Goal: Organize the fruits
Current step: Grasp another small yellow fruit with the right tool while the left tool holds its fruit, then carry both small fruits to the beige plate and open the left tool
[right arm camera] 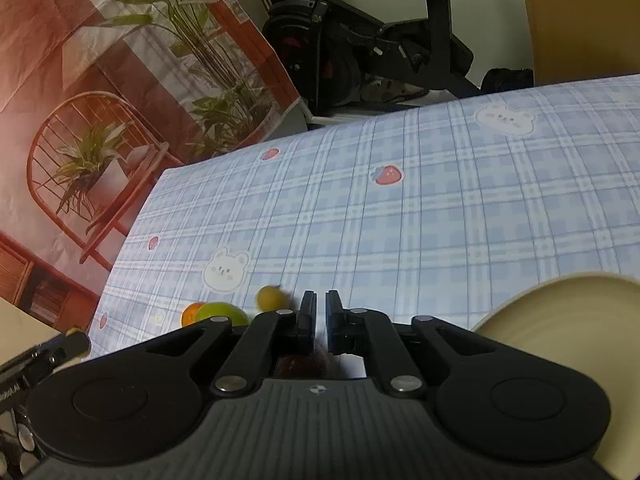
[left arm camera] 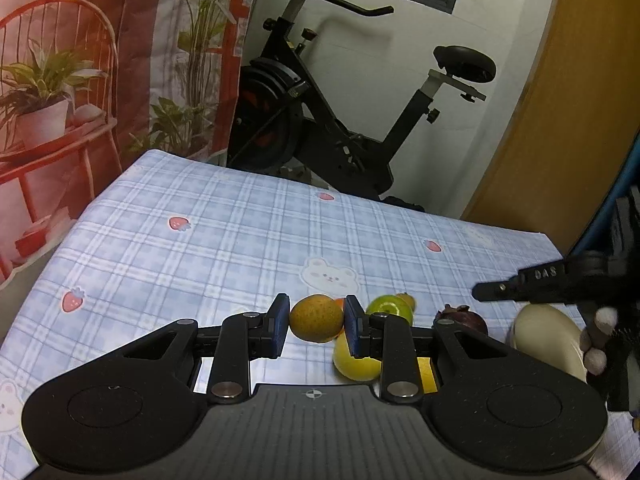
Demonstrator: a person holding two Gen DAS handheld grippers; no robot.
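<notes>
My left gripper point(left arm camera: 316, 320) is shut on a brown-yellow round fruit point(left arm camera: 317, 318), held just above the blue checked tablecloth point(left arm camera: 224, 248). Behind it lie a yellow lemon point(left arm camera: 354, 362), a green apple point(left arm camera: 390, 307) and a dark mangosteen point(left arm camera: 464, 318). A cream bowl point(left arm camera: 548, 340) stands at the right, under the other gripper's black finger point(left arm camera: 520, 284). In the right wrist view my right gripper point(right arm camera: 320, 314) is nearly shut and empty. A green apple point(right arm camera: 220, 314), an orange fruit point(right arm camera: 190, 314) and a blurred yellow fruit point(right arm camera: 272, 298) lie to its left. The cream bowl point(right arm camera: 560, 308) is at its right.
A black exercise bike point(left arm camera: 332, 120) stands beyond the table's far edge. A printed backdrop with a red chair and plants point(left arm camera: 100, 80) hangs at the left. A wooden door point(left arm camera: 568, 120) is at the right. The cloth point(right arm camera: 440, 220) stretches wide ahead of the right gripper.
</notes>
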